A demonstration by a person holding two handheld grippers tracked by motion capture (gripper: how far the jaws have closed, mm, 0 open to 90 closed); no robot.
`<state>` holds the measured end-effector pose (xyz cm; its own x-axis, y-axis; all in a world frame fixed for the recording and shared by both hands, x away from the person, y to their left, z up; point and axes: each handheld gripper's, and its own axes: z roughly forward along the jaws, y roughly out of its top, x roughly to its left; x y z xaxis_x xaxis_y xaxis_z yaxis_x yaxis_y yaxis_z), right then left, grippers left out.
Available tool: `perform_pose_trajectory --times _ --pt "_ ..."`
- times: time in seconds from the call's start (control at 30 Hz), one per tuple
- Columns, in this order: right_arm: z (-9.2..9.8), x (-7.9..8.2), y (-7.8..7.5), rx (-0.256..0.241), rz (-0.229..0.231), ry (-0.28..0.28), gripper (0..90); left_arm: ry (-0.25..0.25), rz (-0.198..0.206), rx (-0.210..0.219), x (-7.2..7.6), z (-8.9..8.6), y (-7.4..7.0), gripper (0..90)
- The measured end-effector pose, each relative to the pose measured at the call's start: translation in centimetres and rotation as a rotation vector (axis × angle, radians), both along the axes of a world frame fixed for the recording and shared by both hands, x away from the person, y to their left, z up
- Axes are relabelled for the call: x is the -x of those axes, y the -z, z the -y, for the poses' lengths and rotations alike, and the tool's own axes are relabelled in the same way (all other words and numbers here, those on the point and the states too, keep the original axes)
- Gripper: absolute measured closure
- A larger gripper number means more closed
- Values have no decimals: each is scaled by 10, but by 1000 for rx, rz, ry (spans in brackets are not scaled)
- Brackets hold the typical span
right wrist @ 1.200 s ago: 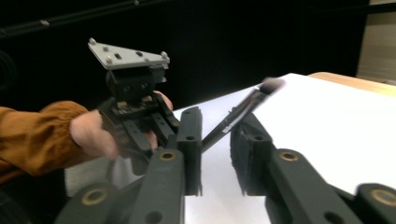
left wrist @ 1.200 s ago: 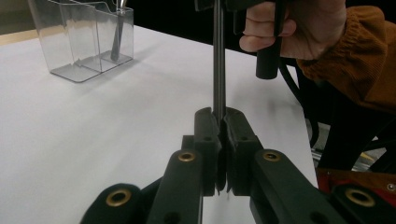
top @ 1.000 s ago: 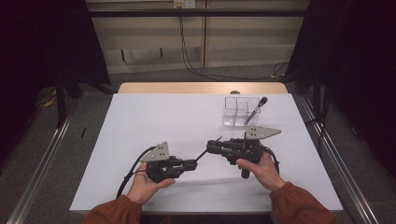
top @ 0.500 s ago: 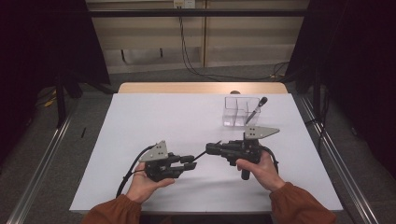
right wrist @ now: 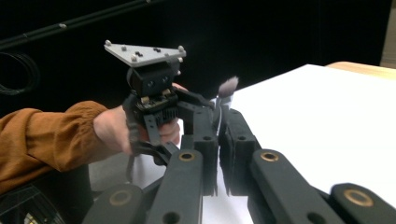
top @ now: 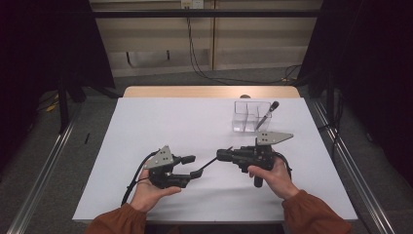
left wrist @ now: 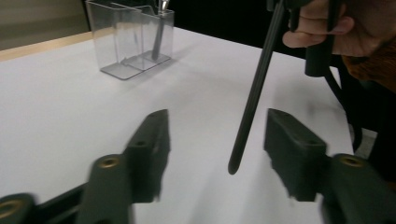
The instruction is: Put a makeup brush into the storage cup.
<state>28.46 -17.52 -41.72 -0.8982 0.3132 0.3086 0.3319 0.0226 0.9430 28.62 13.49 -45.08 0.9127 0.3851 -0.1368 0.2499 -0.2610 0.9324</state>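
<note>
My right gripper (top: 221, 155) points left and is shut on a thin black brush (top: 208, 164). The brush's dark handle (left wrist: 257, 88) slants down toward the table, and its tip sits between the spread jaws of my left gripper (top: 193, 165), touching neither. In the right gripper view the shut jaws (right wrist: 219, 114) pinch the brush, and its soft tuft (right wrist: 228, 87) pokes up beyond them. The left gripper (left wrist: 217, 119) is open with nothing gripped.
A clear plastic divided holder (top: 245, 117) stands at the back right of the white table (top: 170, 122), with another dark brush (top: 267, 114) leaning in it. A wooden strip (top: 195, 91) edges the far side. Both hands rest near the front edge.
The left gripper's jaws have spread wider and now bracket the brush handle's tip. The right gripper has edged slightly left with the brush.
</note>
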Motion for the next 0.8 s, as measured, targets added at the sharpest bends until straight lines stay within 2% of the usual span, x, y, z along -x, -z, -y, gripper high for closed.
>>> perform_pose_trajectory --times 0.1,0.23,0.33,0.4,0.47,0.53,0.7,0.8 --pt "2 -1 0 2 -6 6 862 -38 5 -18 0 -3 -1 209" --pt "6 -2 0 13 -13 15 862 -70 2 -11 0 -7 -2 134" --pt "7 -2 0 32 -17 13 862 -98 6 -28 0 -9 -4 85" --pt "8 -1 0 43 -16 18 862 -109 -14 -19 0 -10 -4 72" --pt "9 -2 0 47 -18 17 862 -123 -56 2 0 -13 -3 59" --pt "10 -2 0 57 -11 20 862 -139 -32 -9 1 -16 -4 59" --pt "14 -2 -1 70 -5 35 861 -163 -43 1 1 -23 -6 38" --pt "16 -2 -2 81 -1 41 861 -153 -4 6 3 -27 -7 25"
